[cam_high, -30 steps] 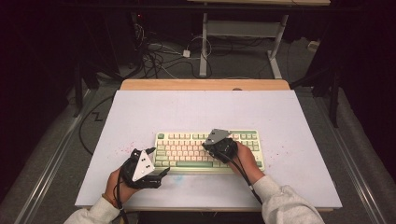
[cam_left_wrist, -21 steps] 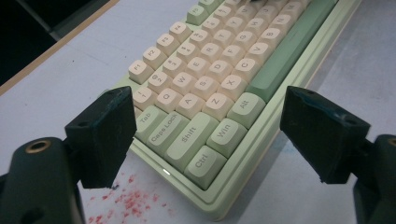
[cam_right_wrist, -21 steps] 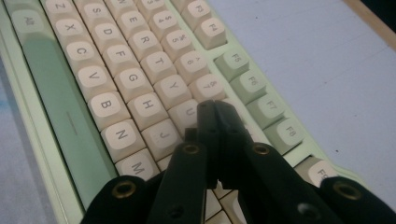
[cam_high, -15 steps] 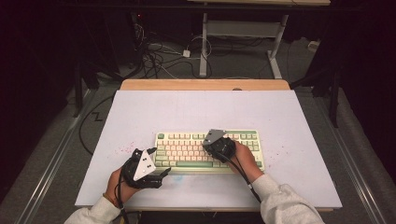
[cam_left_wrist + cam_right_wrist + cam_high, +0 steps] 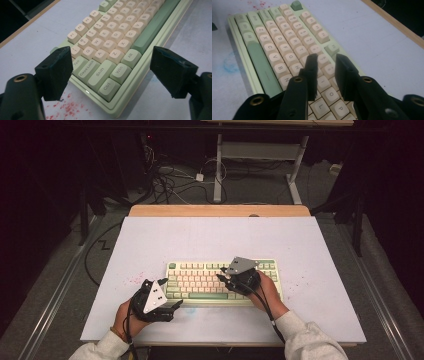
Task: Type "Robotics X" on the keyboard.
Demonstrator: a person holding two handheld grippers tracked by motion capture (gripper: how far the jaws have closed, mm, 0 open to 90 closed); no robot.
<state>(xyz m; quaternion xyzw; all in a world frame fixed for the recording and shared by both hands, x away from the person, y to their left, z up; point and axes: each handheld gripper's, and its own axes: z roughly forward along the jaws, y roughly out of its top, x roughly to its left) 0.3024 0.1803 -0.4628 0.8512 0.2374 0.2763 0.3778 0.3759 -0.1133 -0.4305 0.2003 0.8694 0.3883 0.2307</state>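
Dark floor and a tangle of cables lay beyond the white table [image 5: 215, 237], whose far edge showed a strip of bare wood. Toward the near side sat a pale green keyboard [image 5: 200, 285] with cream keys, lying flat and square to the person. Off its left end, the left gripper [image 5: 167, 295] rested low by the corner, its jaws spread wide with nothing between them; in the left gripper view they framed the Ctrl and Shift keys. Red specks [image 5: 66, 106] dotted the table just beside that corner. Over the right half of the keys hovered the right gripper [image 5: 223, 279]. Its jaws had just been opening and stood a narrow gap apart, holding nothing, above the middle rows.
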